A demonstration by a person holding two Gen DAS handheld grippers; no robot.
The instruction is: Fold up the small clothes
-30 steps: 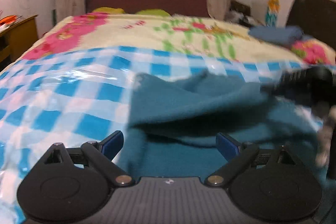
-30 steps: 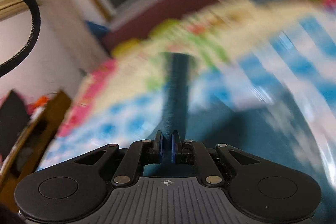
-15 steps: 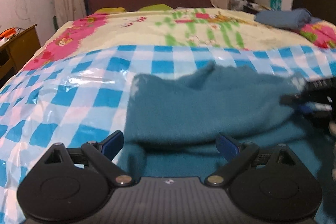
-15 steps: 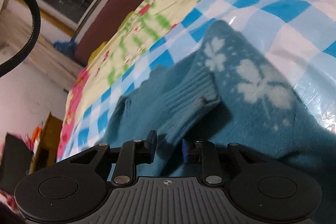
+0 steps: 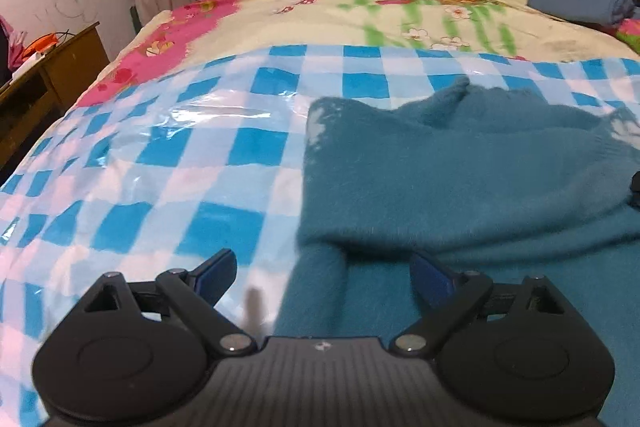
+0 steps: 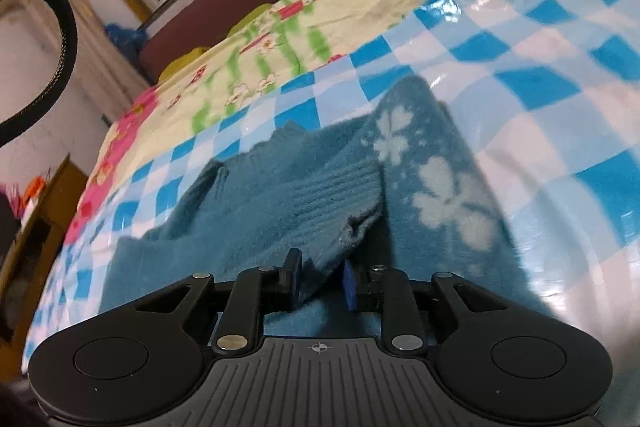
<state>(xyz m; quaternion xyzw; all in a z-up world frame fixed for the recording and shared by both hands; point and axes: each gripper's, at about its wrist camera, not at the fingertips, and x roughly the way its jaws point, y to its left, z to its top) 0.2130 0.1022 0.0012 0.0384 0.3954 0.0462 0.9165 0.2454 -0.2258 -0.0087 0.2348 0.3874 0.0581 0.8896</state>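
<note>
Teal knit sweater (image 5: 460, 179) lies spread on the blue-and-white checked plastic sheet (image 5: 192, 147) that covers the near part of the bed (image 5: 360, 15). It sits directly ahead of both my tools and slightly to the right of centre in the left wrist view. Part of it is folded over the body, giving a thick doubled edge that runs left to right across my line of reach.

My left tool (image 5: 322, 273) is spread wide and holds nothing. It hovers just at the near left end of that folded edge, one finger over the sheet and one over the knit.

My right tool (image 6: 319, 273) is parted narrowly, with the ribbed cuff (image 6: 336, 203) of the sleeve lying between the fingers. I judge the grip slack, not a pinch. A panel with pale flower shapes (image 6: 436, 195) runs away from this tool on the cuff's right.

I judge the left tool nearer the sweater's left side and the right tool nearer the sleeve end. The next fold probably turns on the left-to-right crease between them.

A folded blue garment (image 5: 584, 5) rests at the bed's far right.
</note>
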